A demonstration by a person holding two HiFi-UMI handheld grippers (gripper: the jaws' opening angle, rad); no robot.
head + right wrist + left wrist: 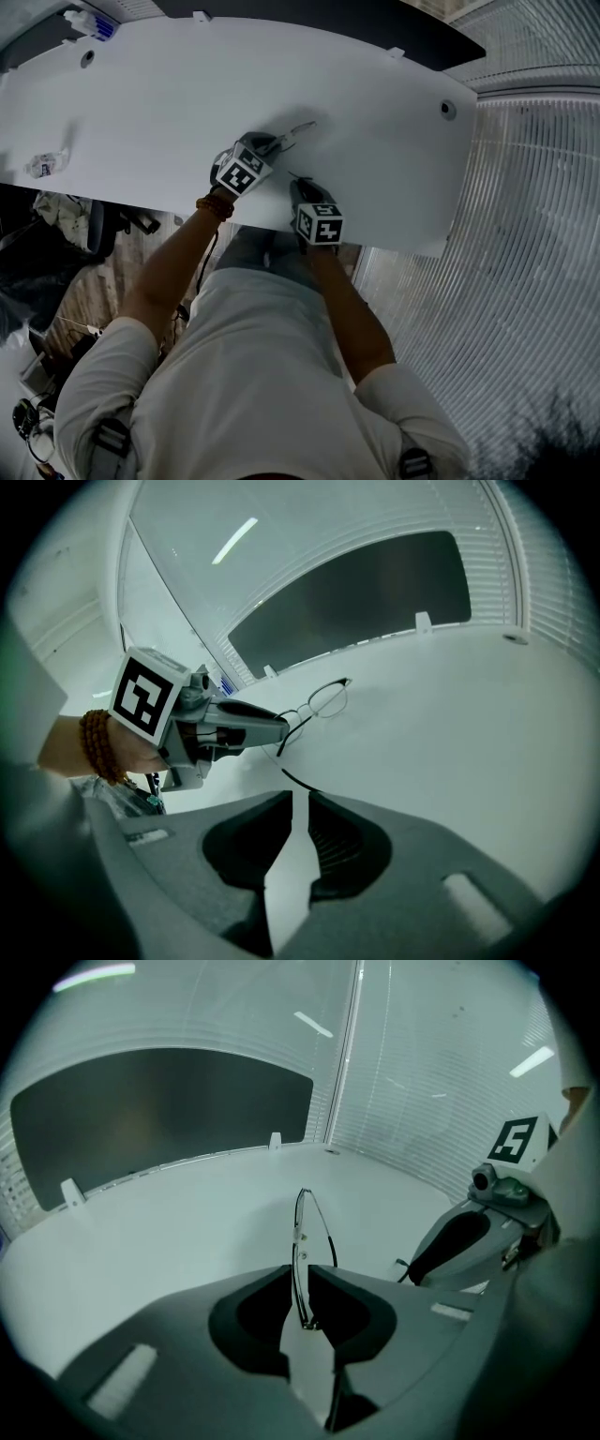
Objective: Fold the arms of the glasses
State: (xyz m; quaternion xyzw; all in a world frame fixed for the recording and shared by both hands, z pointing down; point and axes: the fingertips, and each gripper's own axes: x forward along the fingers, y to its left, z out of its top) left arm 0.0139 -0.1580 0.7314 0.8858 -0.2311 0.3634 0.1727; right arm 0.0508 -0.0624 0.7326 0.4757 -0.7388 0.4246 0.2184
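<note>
A thin metal-framed pair of glasses (pixel 300 129) is on the white table (pixel 394 150). My left gripper (pixel 278 142) is shut on its frame. In the left gripper view the frame (pixel 302 1232) stands edge-on in the narrow gap of the jaws (pixel 301 1283). The right gripper view shows the lenses (pixel 326 698) sticking out past the left gripper (pixel 279 728). One dark-tipped arm (pixel 298 781) trails down to the table. My right gripper (pixel 300 187) is just behind that arm tip. Its jaws (pixel 300 803) stand slightly open with nothing between them.
The table's front edge runs close under both grippers. A round hole (pixel 448 110) is at the table's far right and another (pixel 86 58) at the far left. A small crumpled wrapper (pixel 45 164) lies at the left. A dark panel (pixel 141 1110) stands behind the table.
</note>
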